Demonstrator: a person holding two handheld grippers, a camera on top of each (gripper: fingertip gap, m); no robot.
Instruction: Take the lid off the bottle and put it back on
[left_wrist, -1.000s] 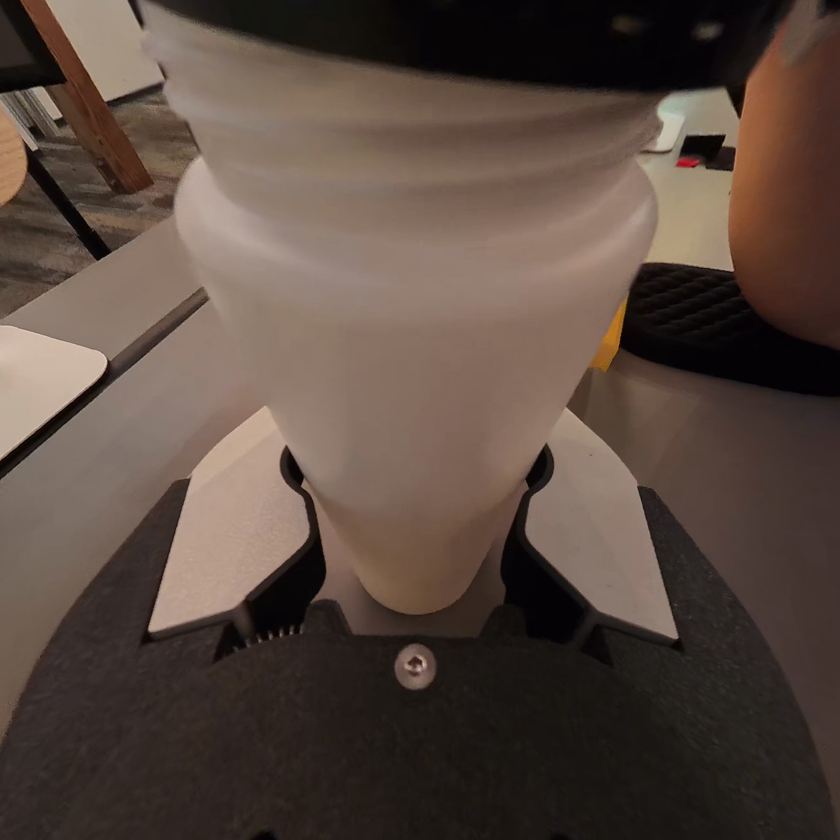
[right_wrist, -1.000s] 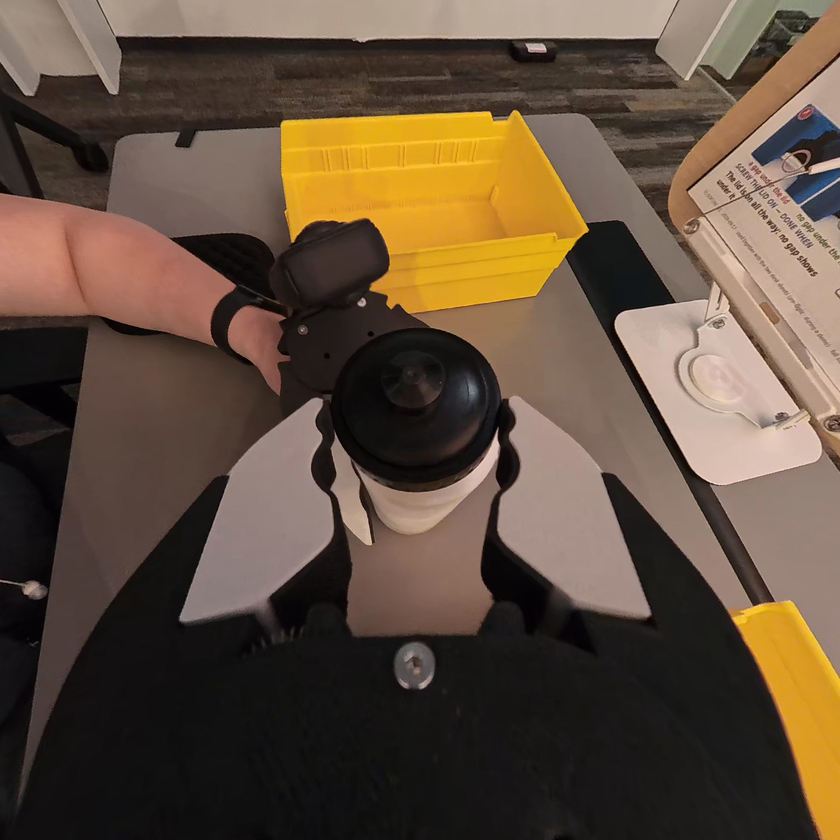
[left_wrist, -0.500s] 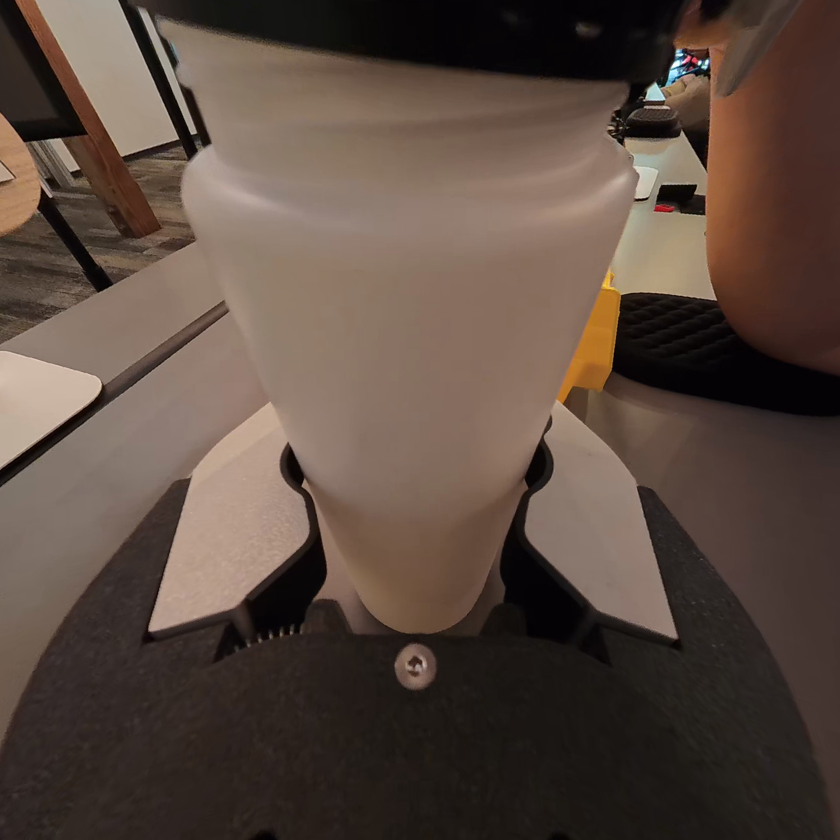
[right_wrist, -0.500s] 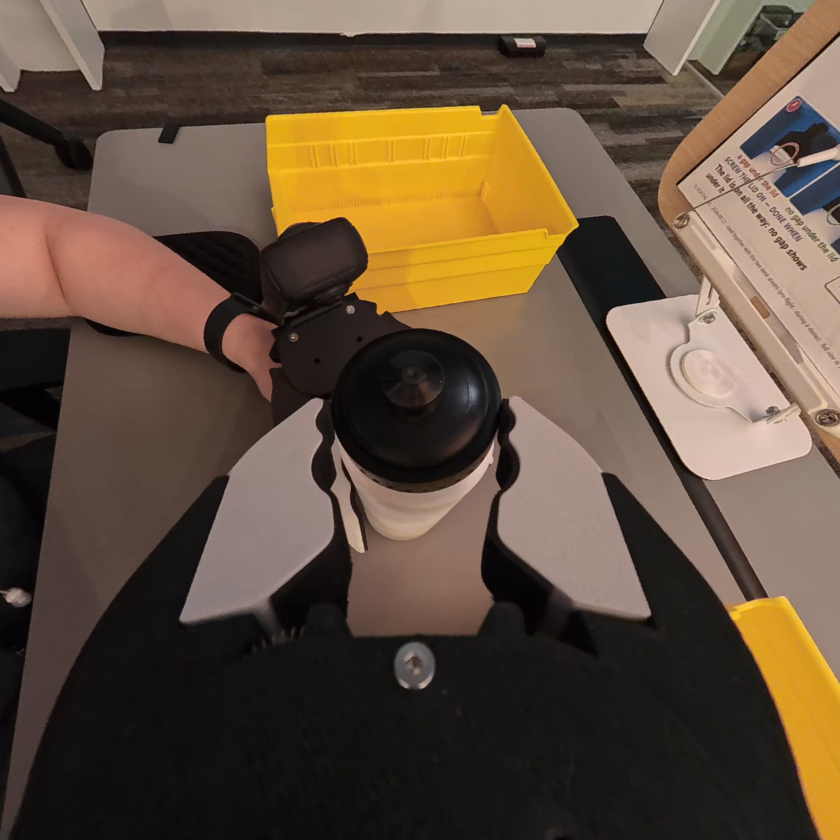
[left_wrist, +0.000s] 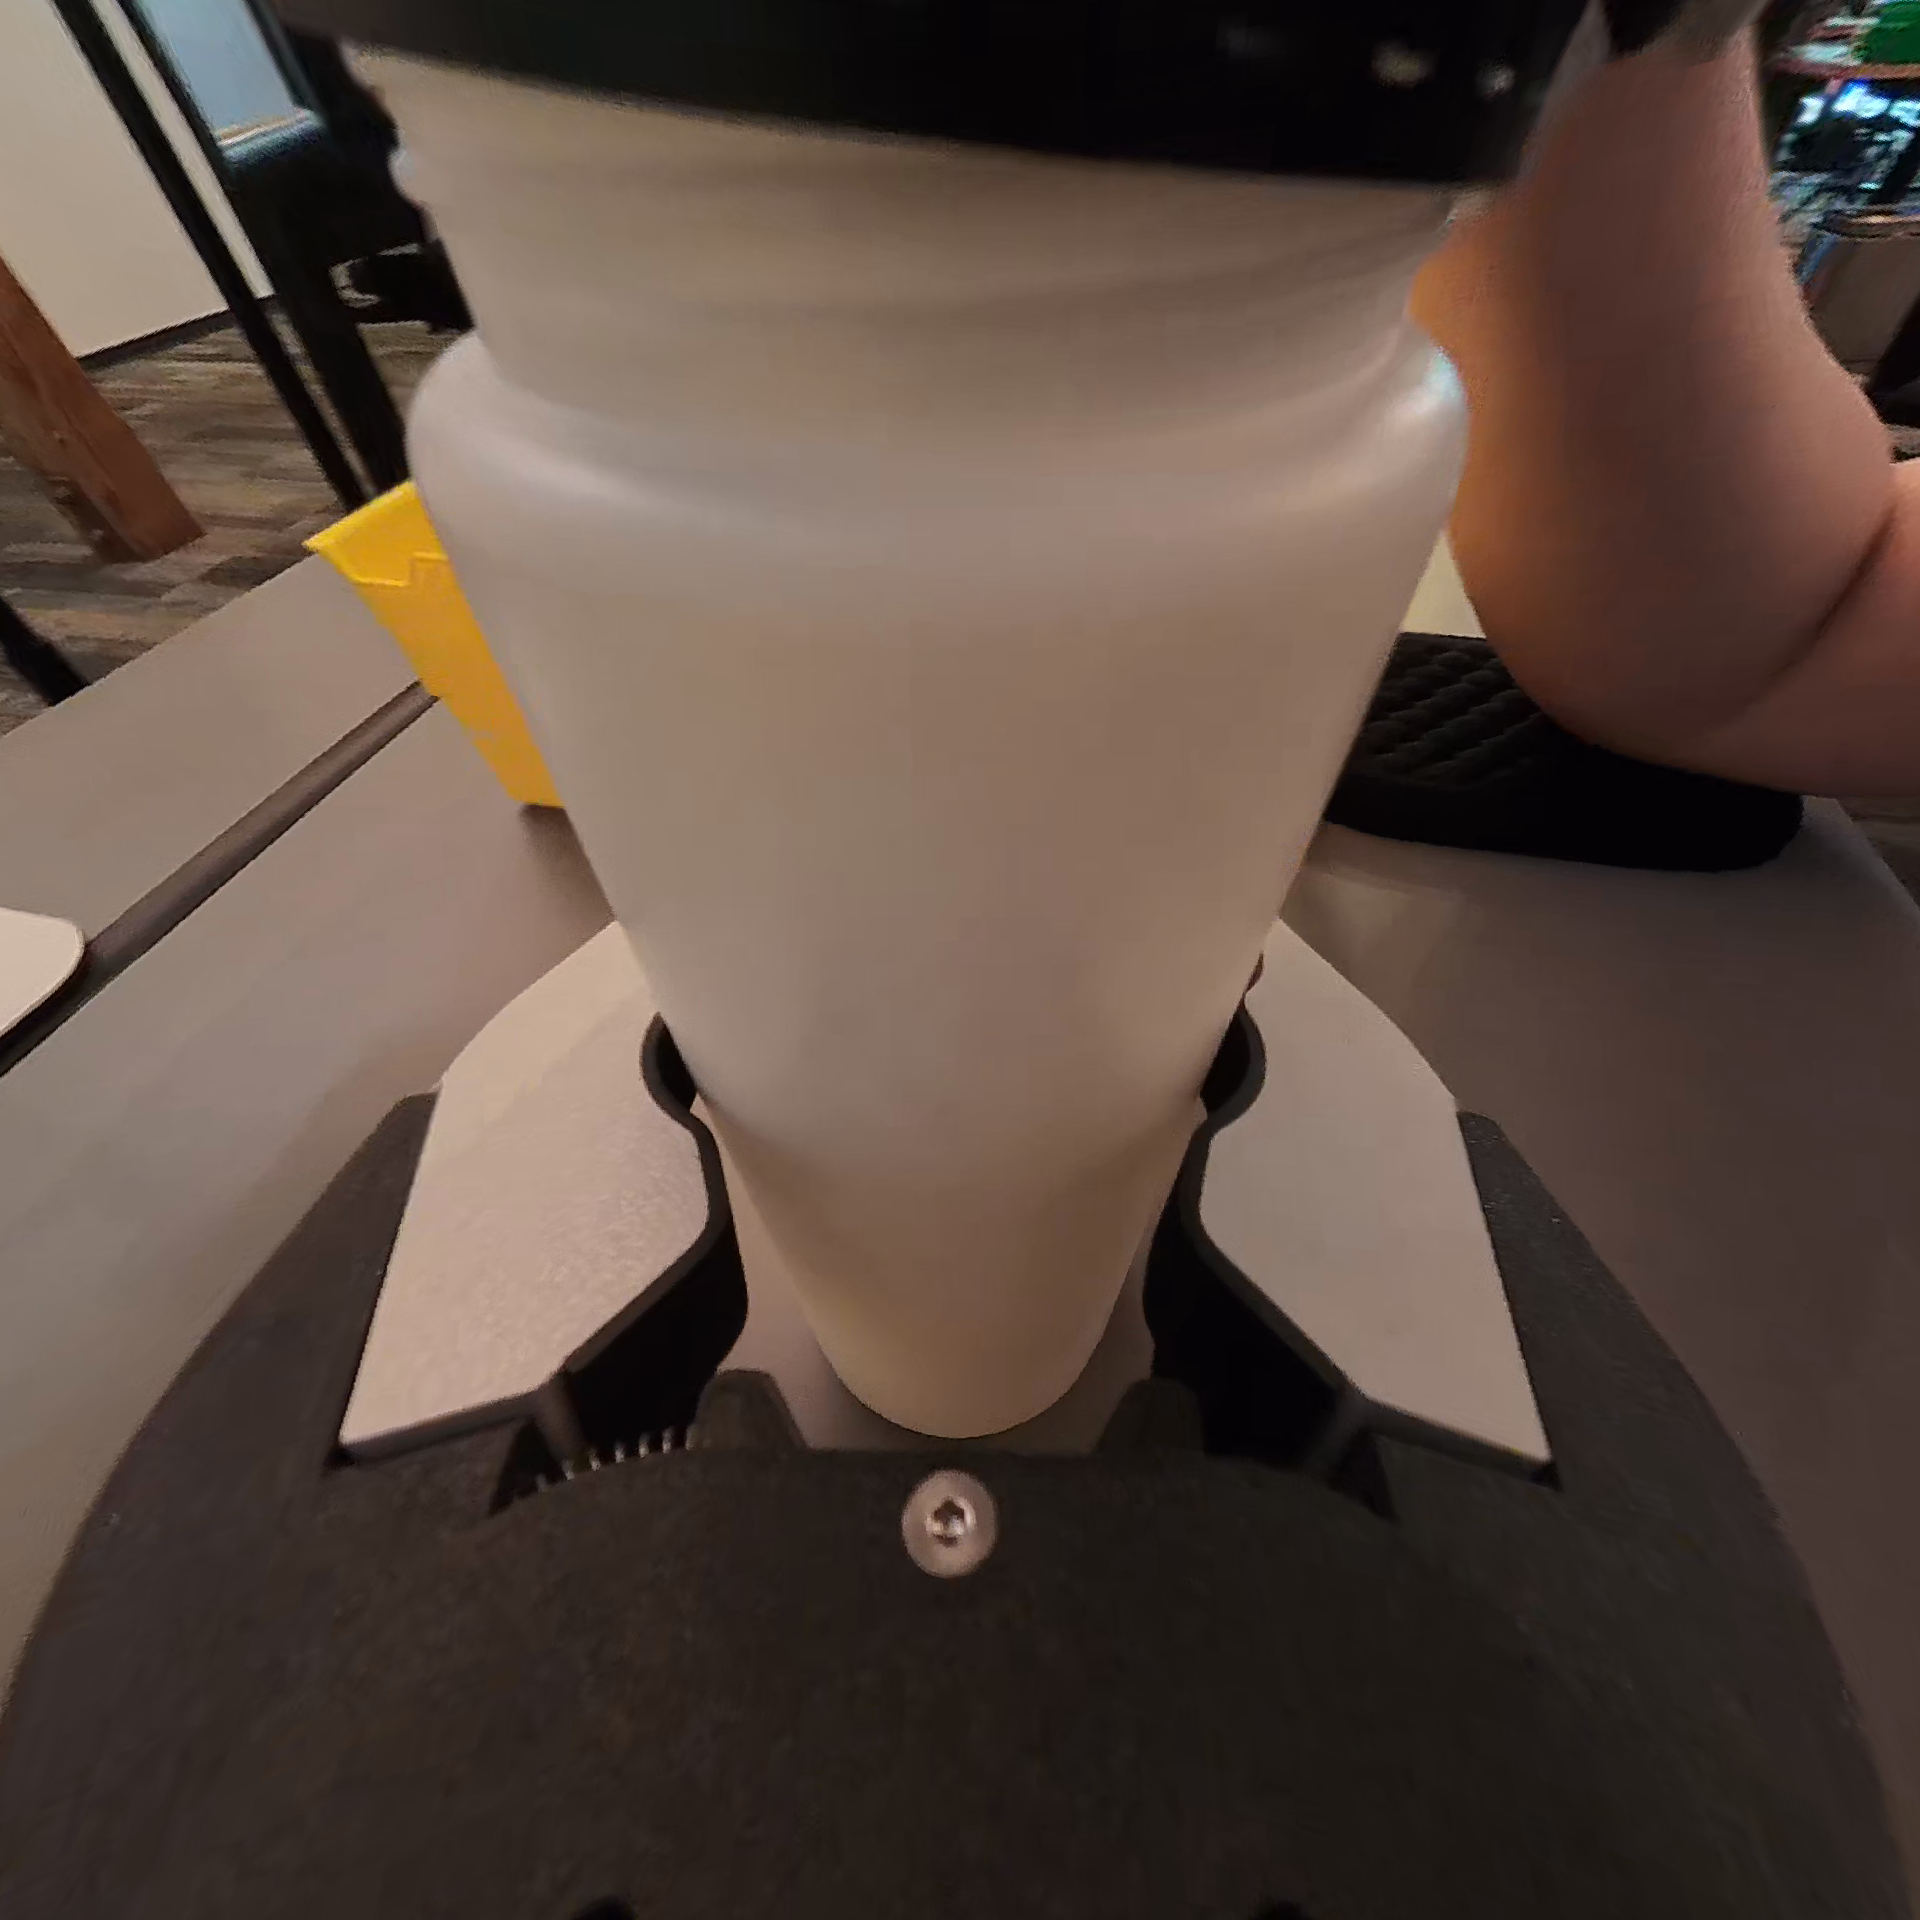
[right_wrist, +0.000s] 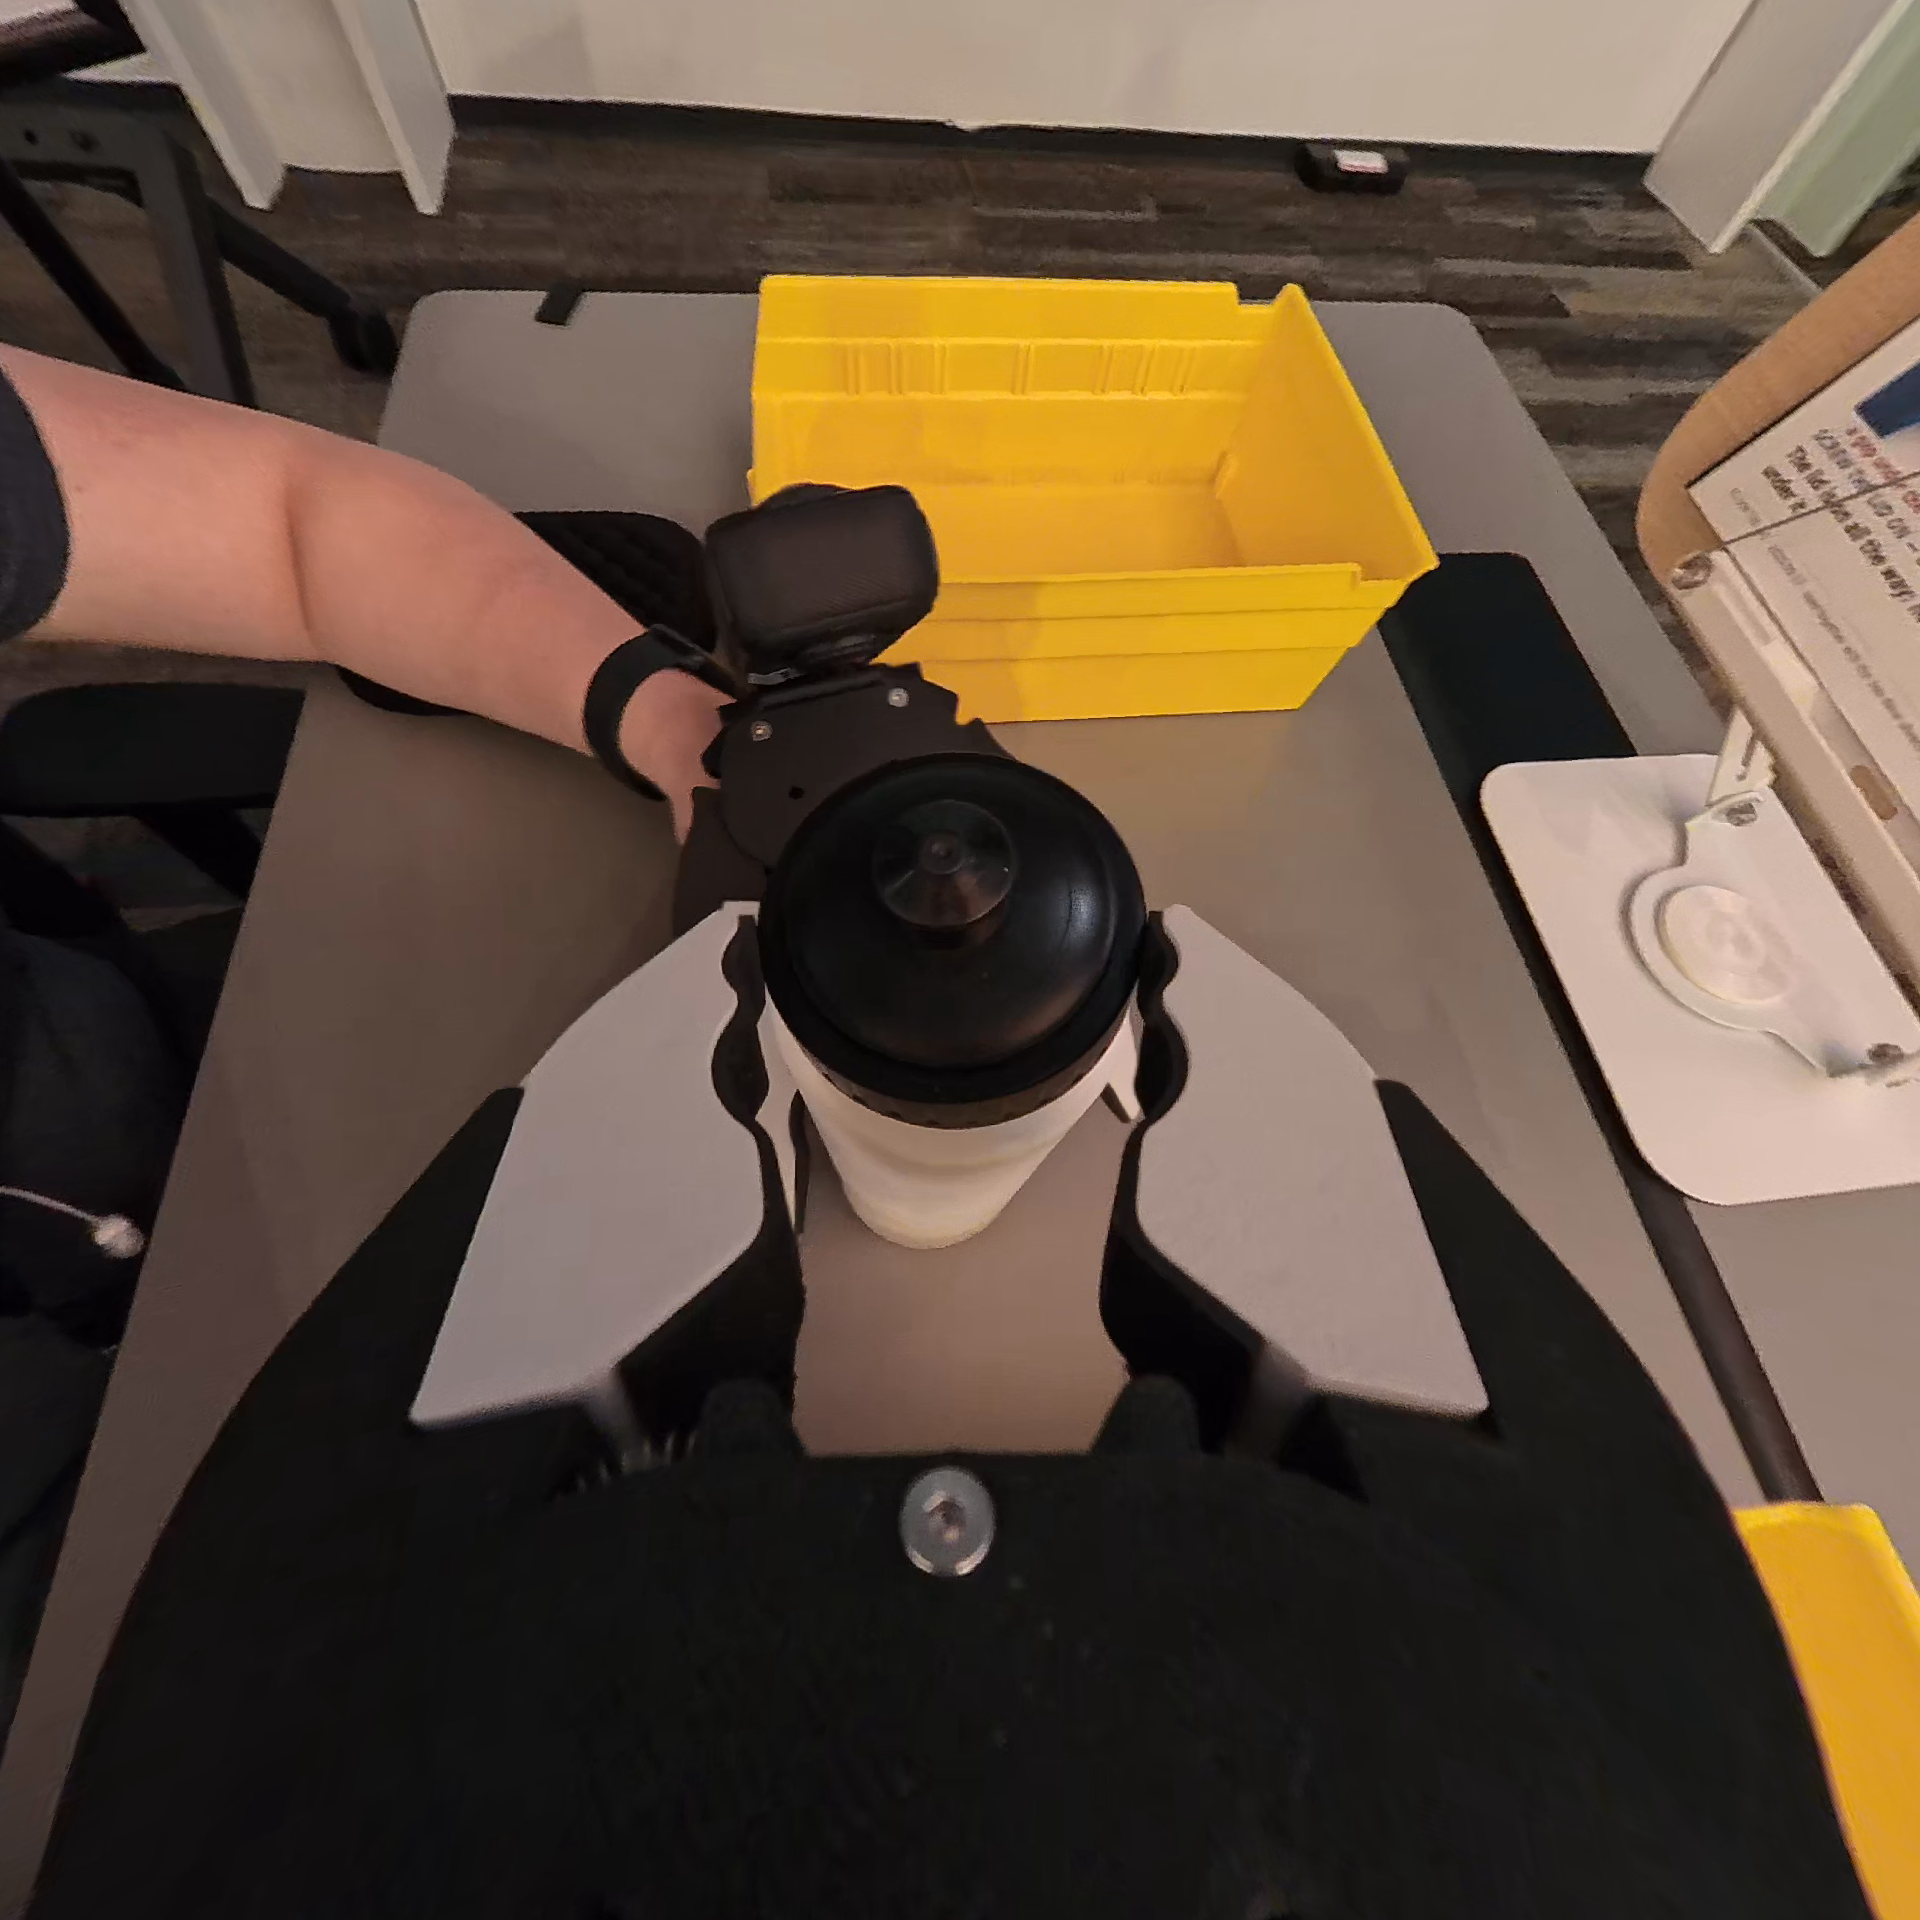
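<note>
**At the table's middle, two grips share one bottle**

Over the grey table (right_wrist: 447, 935) we hold the white bottle (left_wrist: 935, 727) upright, its base just above or on the surface; we cannot tell which. Our left gripper (left_wrist: 951, 1101) comes in from the side and pinches the lower body between its two fingers, low enough to leave the threaded neck and shoulder free. We judge that this grip is there to keep the bottle from spinning.

From above, our right gripper (right_wrist: 945, 987) straddles the black lid (right_wrist: 945, 925), its fingers pressed against the lid's rim on either side. The top-down approach puts the wrist's turning axis in line with the bottle's own, which suits a twist. The lid sits on the neck, and white thread shows below its edge in the left wrist view, so it looks less than fully seated. Whether we are loosening or tightening cannot be read from this moment alone.

Beyond the bottle stands a yellow bin (right_wrist: 1081, 540), empty as far as we see and apart from the work. A white plate with a small fixture (right_wrist: 1704, 966) lies at the right.
</note>
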